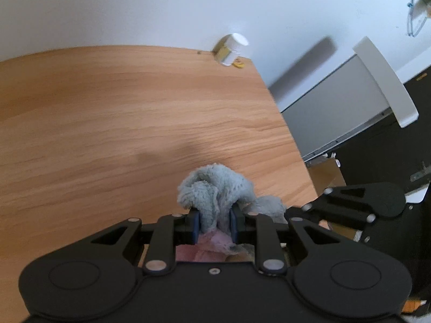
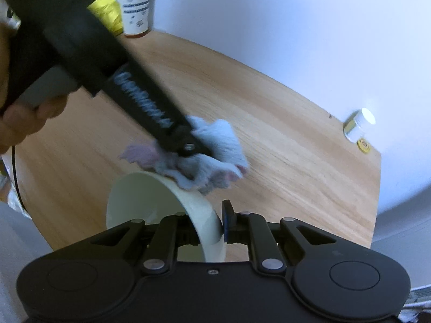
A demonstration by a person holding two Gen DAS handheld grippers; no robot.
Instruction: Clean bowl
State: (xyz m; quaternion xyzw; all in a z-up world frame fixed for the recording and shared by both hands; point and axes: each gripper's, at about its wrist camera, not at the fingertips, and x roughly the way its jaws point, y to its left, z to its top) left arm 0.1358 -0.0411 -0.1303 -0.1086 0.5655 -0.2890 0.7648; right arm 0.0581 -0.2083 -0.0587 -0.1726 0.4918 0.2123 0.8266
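Observation:
A crumpled grey and pink cloth (image 1: 215,191) bulges out between the blue pads of my left gripper (image 1: 215,224), which is shut on it. In the right wrist view my right gripper (image 2: 208,228) is shut on the rim of a white bowl (image 2: 150,202), which is tilted and held above the wooden table (image 2: 296,161). One pad (image 2: 229,222) presses the bowl's outer wall; the other is hidden inside. The left gripper (image 2: 194,148) comes in from the upper left and holds the cloth (image 2: 212,161) at the bowl's far rim. The bowl does not show in the left wrist view.
A small white jar (image 1: 231,49) with a yellow label stands at the table's far edge by the wall, a yellow piece beside it. A patterned cup (image 2: 136,8) and a yellow bag (image 2: 106,10) stand at the back left. A person's hand (image 2: 24,123) holds the left gripper. The right gripper's body (image 1: 358,202) shows beyond the table's right edge.

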